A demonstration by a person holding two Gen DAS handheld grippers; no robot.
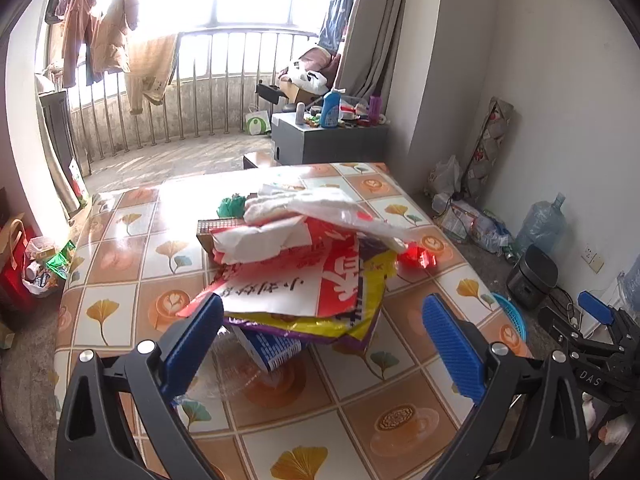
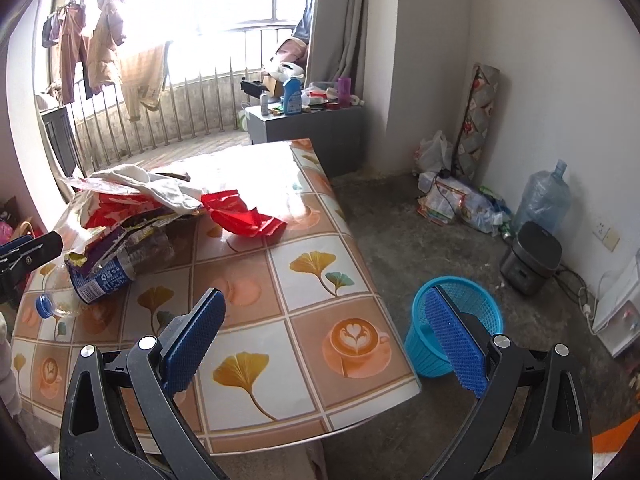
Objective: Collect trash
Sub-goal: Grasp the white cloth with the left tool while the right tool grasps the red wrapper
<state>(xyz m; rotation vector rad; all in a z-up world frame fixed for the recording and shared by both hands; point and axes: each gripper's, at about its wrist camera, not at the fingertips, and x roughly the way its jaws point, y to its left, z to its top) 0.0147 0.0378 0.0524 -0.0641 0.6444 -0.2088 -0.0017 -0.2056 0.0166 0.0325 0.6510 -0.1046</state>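
A square table covered in a glossy oilcloth printed with ginkgo leaves and latte cups carries a loose heap of wrappers and bags: a red and white printed plastic bag on top, a yellow and purple foil packet beneath it, and a white crumpled plastic bag draped over the far side. A clear plastic bottle with a blue label and blue cap lies on its side under the heap's near edge, probably pinned there by the packets resting on it. A crumpled red foil wrapper lies by itself just beside the heap, at about three o'clock from it in the left wrist view.

The left gripper hovers at six o'clock of the heap, its blue ribbed fingers spread wide and holding nothing; the spread seems meant to straddle the pile's near edge. The right gripper is likewise wide apart and empty, over the table's near right corner.

A round blue plastic mesh basket stands on the concrete floor just beside that corner, at four o'clock from the table's centre, likely placed there to receive the trash.
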